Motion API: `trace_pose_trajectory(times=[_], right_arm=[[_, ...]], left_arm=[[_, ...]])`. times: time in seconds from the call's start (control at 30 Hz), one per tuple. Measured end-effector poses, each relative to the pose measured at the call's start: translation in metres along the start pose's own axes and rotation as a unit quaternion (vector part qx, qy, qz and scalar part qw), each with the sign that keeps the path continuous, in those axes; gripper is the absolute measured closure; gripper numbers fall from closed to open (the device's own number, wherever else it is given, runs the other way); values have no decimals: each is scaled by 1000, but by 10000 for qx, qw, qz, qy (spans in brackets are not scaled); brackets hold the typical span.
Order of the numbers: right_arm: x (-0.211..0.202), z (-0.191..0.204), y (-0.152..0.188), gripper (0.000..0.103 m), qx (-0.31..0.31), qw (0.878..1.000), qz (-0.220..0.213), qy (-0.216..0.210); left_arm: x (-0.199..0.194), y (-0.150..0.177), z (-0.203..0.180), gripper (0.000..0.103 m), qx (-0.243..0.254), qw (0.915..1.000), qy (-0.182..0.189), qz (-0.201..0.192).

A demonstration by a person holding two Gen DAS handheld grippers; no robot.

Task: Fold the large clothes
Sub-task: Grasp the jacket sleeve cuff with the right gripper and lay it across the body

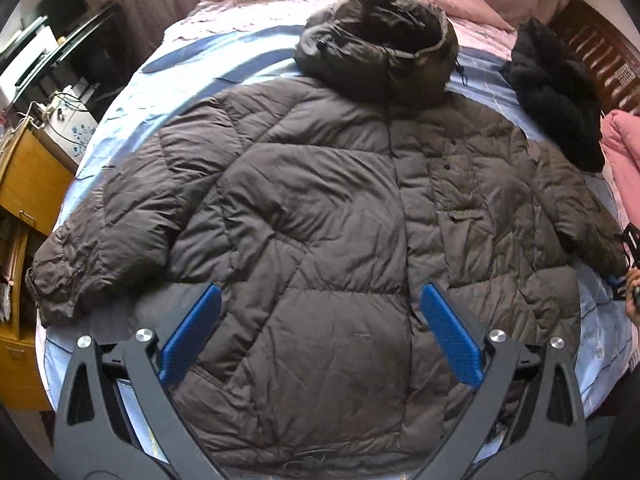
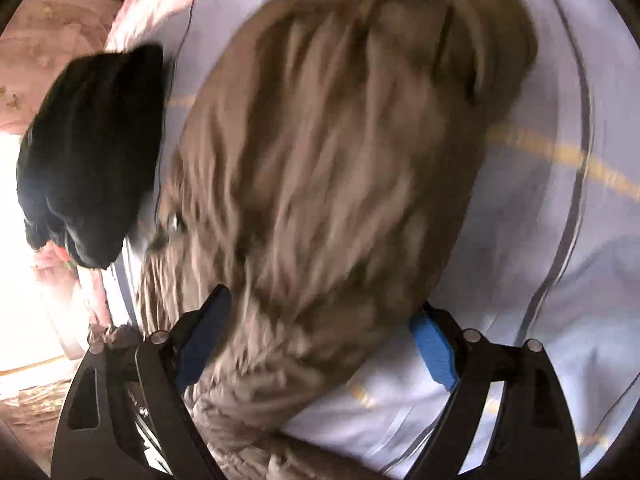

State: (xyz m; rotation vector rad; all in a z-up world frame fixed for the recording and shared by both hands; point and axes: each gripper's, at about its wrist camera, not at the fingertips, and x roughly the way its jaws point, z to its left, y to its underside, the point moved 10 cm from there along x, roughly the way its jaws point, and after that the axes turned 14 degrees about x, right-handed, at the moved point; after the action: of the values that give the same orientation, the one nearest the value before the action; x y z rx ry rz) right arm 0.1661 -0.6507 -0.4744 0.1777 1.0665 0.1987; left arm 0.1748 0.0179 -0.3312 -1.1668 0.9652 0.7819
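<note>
The left gripper [image 1: 320, 328] hung open over the hem of the brown puffer jacket [image 1: 320, 200], spread flat on the bed [image 1: 192, 52]. The right gripper [image 2: 320, 344] straddled its sleeve [image 2: 340, 140], jaws open. Judged: folding was just starting; next, pinch that sleeve and carry it inward.

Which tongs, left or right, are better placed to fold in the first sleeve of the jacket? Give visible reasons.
Right. The right tongs are open with the jacket's sleeve between their fingers, though the view is blurred. The left tongs hang open over the middle of the brown jacket, away from either cuff.
</note>
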Motion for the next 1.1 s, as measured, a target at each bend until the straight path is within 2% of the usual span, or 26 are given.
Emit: trace_pose_trajectory(times=[0.07,0.1,0.13,0.17,0.3,0.4,0.5,0.6,0.67,0.7,0.77,0.8,0.9,1.0,1.07,1.1], right_arm=[[-5,-3,-10,22,206,9994,-77,-266],[-10,0,-16,48,326,9979,-172,-533],[-14,4,-20,85,332,9968,-239,-685],[-18,11,-22,92,279,9960,-306,-790],[-38,49,-11,95,84,9893,-586,-1332],[-51,67,-5,96,-162,9858,-834,-1450],[-83,98,8,96,-446,9735,-1015,-1998],[-129,163,63,96,-1454,9442,-1055,-2762],[-157,203,126,96,-2405,9119,-946,-3189],[-165,223,174,96,-3012,8886,-783,-3369],[-164,240,247,96,-3865,8547,-467,-3434],[-155,245,298,96,-4438,8310,-226,-3346],[-115,235,403,96,-5429,7847,396,-2966],[-62,208,471,96,-5938,7599,944,-2470],[-29,193,494,96,-6115,7531,1200,-2111],[-1,178,505,96,-6215,7513,1341,-1768]], left_arm=[[4,2,-4,2,94,9999,-46,71],[5,2,-5,2,124,9998,-71,100],[6,3,-6,2,137,9998,-82,122],[7,4,-7,2,140,9998,-74,137],[8,3,-7,2,125,9998,-57,124],[9,4,-8,2,146,9998,-39,145],[16,9,-13,2,211,9994,-47,270],[25,16,-20,2,234,9986,49,466],[23,17,-23,2,218,9986,111,472],[21,15,-22,2,202,9989,103,418],[13,10,-17,2,131,9995,32,282],[9,8,-13,2,76,9997,8,220],[2,7,-4,2,-60,9999,20,146],[2,10,7,2,-167,9997,1,180],[2,12,14,2,-249,9995,-23,208],[3,14,17,2,-282,9994,-25,215]])
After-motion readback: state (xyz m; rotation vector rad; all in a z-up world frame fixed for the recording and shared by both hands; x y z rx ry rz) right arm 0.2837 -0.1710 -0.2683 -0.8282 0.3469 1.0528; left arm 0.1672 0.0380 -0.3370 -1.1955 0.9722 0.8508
